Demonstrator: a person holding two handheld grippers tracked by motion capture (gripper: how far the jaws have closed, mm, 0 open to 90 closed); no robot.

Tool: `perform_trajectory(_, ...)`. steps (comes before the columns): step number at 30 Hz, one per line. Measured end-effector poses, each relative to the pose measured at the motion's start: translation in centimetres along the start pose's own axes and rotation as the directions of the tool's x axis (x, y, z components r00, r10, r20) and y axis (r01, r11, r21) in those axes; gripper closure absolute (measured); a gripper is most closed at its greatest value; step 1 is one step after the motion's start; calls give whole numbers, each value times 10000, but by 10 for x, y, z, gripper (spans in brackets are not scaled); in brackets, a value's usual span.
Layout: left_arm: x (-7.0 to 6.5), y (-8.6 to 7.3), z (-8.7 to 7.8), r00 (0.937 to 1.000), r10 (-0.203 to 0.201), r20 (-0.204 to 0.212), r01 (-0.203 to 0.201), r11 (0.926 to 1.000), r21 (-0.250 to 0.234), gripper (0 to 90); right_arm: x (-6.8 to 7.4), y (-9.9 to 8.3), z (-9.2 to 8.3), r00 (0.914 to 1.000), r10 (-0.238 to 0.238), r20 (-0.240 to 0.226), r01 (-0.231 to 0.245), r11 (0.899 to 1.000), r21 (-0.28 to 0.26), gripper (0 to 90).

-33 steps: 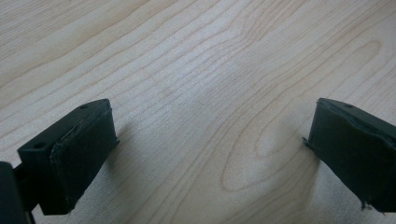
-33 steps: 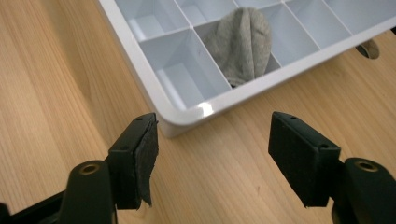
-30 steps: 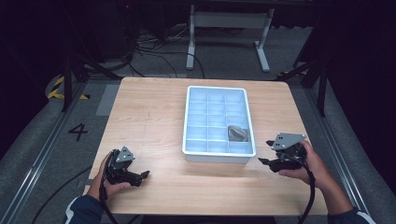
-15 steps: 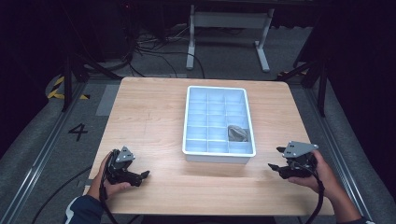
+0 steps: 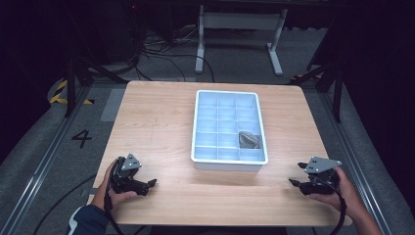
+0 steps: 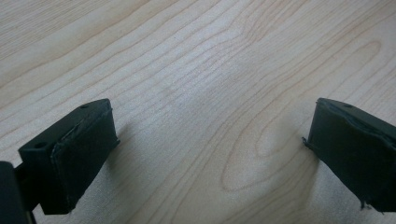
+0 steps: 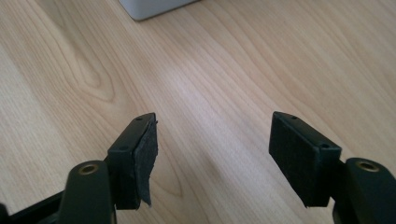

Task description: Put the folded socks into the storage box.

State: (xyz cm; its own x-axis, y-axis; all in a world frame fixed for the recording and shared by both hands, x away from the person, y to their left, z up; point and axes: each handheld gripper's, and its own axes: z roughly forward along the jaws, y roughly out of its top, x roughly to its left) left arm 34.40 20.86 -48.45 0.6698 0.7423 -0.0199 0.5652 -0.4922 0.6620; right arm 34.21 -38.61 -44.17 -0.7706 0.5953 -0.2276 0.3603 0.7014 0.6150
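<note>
Left of the tray (image 5: pixel 205 131), near the front edge of the counter (image 5: pixel 156 112), the left claw (image 5: pixel 149 184) lies low in the person's left hand (image 5: pixel 115 188), its tips turned toward the tray's front wall but well apart from it. In the left gripper view its two black jaws stand wide, released, with bare wood grain between them and nothing held. The tray, white with rows of small compartments, sits at the middle of the counter. A grey crumpled thing (image 5: pixel 248 139) lies in a compartment of the tray's right column, in the second row from the front. Right of the tray, near the front right corner of the counter, the right claw (image 5: pixel 292 182) is gripped by the person's right hand (image 5: pixel 337 188), with a grey three-cornered plate on top and its tips turned toward the tray's front right corner, apart from it. In the right gripper view its jaws also stand released, only wood between the pads (image 7: pixel 145 154), and a white corner of the tray shows at the upper left.
</note>
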Motion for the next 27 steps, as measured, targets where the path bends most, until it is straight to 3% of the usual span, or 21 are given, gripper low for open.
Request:
perform_trajectory(7,0,0,0,10000,-2,1,2,10000,18,17,2,-26,9,9972,698,-268,-696,9975,116,336)
perform_trajectory(11,0,0,0,10000,-8,2,8,10000,13,18,-2,-36,8,9899,1387,-284,-1395,9898,-295,300)
perform_trajectory(15,0,0,0,10000,-4,0,4,10000,16,18,-6,-51,10,9736,2190,-643,-2248,9686,-1058,257)
perform_trajectory(16,0,0,0,10000,-4,0,4,10000,16,18,-8,-56,11,9655,2467,-837,-2558,9587,-1245,249)
perform_trajectory(17,0,0,0,10000,-68,-44,68,10000,15,18,-10,-58,11,9622,2612,-765,-2694,9542,-1304,246)
perform_trajectory(27,0,0,0,9999,-68,-88,68,10000,24,18,-11,-59,11,9622,2613,-764,-2694,9541,-1305,246)
